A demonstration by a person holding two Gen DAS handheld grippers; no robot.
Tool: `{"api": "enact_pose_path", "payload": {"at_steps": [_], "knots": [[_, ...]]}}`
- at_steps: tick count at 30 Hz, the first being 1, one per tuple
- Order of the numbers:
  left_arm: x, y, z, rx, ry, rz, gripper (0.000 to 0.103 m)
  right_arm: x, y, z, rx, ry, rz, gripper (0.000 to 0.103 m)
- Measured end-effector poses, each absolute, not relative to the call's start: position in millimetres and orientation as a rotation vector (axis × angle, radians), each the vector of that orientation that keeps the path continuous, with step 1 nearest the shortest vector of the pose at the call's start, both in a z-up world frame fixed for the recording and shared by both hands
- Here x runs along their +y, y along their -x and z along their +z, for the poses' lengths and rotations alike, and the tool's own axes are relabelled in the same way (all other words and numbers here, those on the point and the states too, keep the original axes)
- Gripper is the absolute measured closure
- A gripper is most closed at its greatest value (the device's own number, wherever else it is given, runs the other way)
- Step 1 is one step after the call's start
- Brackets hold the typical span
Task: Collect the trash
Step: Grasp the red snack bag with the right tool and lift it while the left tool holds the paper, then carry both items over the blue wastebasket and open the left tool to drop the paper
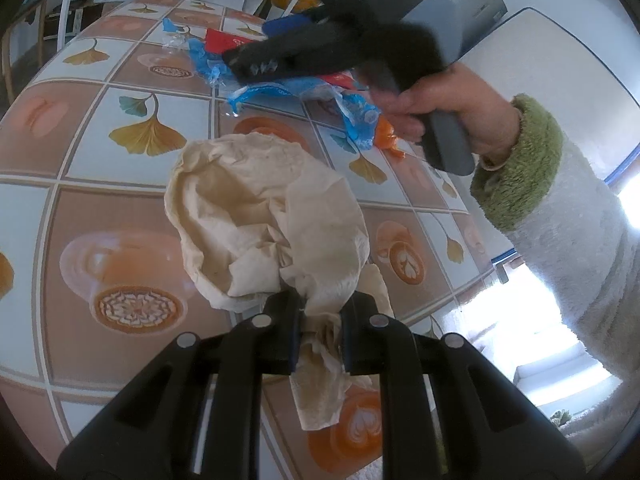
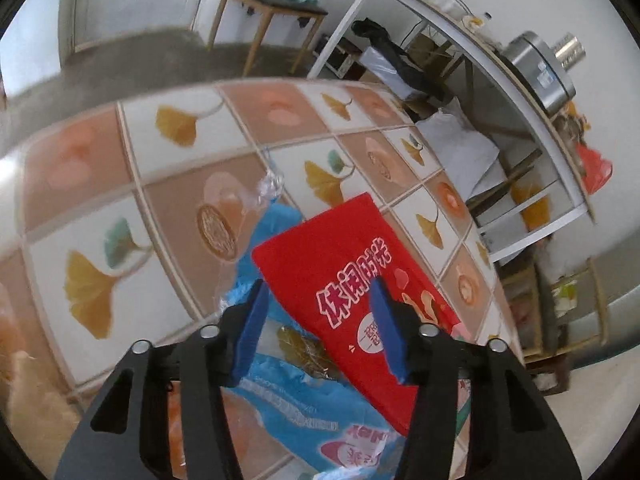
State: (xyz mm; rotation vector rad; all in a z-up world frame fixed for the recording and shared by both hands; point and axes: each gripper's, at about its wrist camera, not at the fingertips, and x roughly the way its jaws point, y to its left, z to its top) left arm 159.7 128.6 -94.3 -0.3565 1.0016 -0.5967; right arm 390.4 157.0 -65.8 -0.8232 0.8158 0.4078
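Observation:
My left gripper point(image 1: 320, 308) is shut on a crumpled, stained paper towel point(image 1: 264, 216), which bulges out ahead of the fingers above the patterned tablecloth point(image 1: 120, 216). Farther back, a hand point(image 1: 460, 108) holds my right gripper point(image 1: 256, 64), blurred, over a heap of wrappers. In the right wrist view that gripper point(image 2: 320, 312) stands open just above a red snack packet point(image 2: 328, 256). The packet overlaps a blue plastic wrapper point(image 2: 304, 408). The blue pads point(image 2: 384, 320) do not press on anything. An orange wrapper point(image 1: 388, 138) lies by the blue wrapper point(image 1: 356, 116).
A scrap of clear plastic point(image 2: 270, 186) lies beyond the blue wrapper. The table's edge runs close on the right, with a white shelf unit point(image 2: 500, 92) and clutter past it. A wooden stool point(image 2: 276, 12) stands on the floor at the far side.

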Motion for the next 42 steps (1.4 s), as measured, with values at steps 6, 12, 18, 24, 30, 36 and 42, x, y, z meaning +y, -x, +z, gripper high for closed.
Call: {"api": "enact_pose_path", "payload": {"at_steps": [6,12,18,24,30,36,42], "knots": [[135,-160,-95,0.999,0.366,-0.61,0.089,163,-388,-84,0.803,0.92,0.342,0.069],[139,-160,-94,0.997,0.366,-0.612,0.089,165,-381,-83,0.738,0.97,0.256,0.098],[139,-159,-94,0.993,0.361,-0.607,0.089,140,-370,-27,0.65,0.823,0.209,0.1],[138,-158,-94,0.984,0.367,-0.592,0.089,76,-350,55,0.576,0.551,0.167,0.101],[129,-153,-89,0.971,0.333,-0.565,0.09,5,-313,120,0.484,0.385,0.1,0.101],[124,-143,-63,0.92,0.315,-0.571,0.09,-52,-252,165,0.383,0.312,-0.004,0.101],[87,-138,-21,0.859,0.24,-0.676,0.09,-119,-171,189,0.318,0.256,-0.158,0.101]]}}
